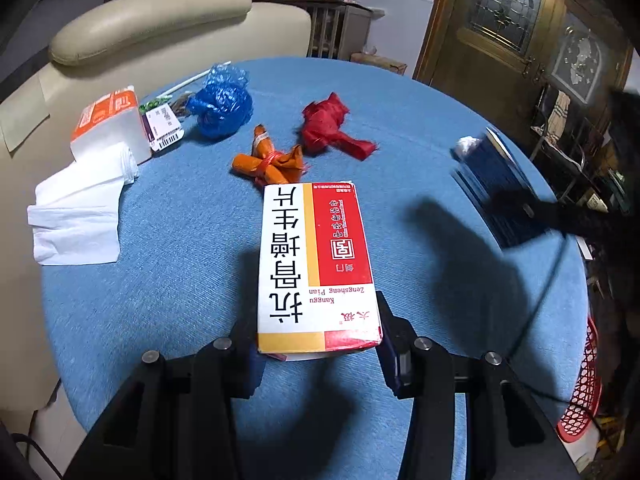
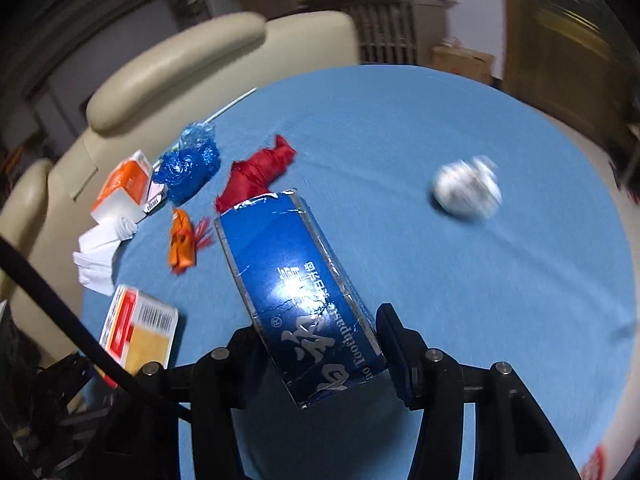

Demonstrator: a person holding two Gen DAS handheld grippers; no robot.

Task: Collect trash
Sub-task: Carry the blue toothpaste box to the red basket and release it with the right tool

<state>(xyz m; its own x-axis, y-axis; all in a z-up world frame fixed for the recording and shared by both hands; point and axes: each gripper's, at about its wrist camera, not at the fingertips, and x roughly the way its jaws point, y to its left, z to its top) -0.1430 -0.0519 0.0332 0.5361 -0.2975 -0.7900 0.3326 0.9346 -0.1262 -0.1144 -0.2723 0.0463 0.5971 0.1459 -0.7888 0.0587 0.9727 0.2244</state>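
Observation:
My left gripper (image 1: 318, 320) is shut on a white, red and yellow medicine box (image 1: 316, 264), held lengthwise above the blue tablecloth (image 1: 160, 300). My right gripper (image 2: 316, 332) is shut on a shiny blue toothpaste box (image 2: 288, 264), tilted up to the left with its torn far end open. Loose trash lies further back: a crumpled blue bag (image 1: 222, 106), a red bag (image 1: 330, 126), a knotted orange bag (image 1: 268, 160) and a white paper ball (image 2: 466, 188). The left wrist view shows the toothpaste box (image 1: 496, 188) blurred at the right.
A tissue pack (image 1: 108, 124) with pulled-out tissues (image 1: 76, 216) and a small barcoded carton (image 1: 164, 128) sit at the left edge. A beige sofa (image 1: 152, 20) stands behind the round table. A red mesh basket (image 1: 584, 396) sits low beyond the right edge.

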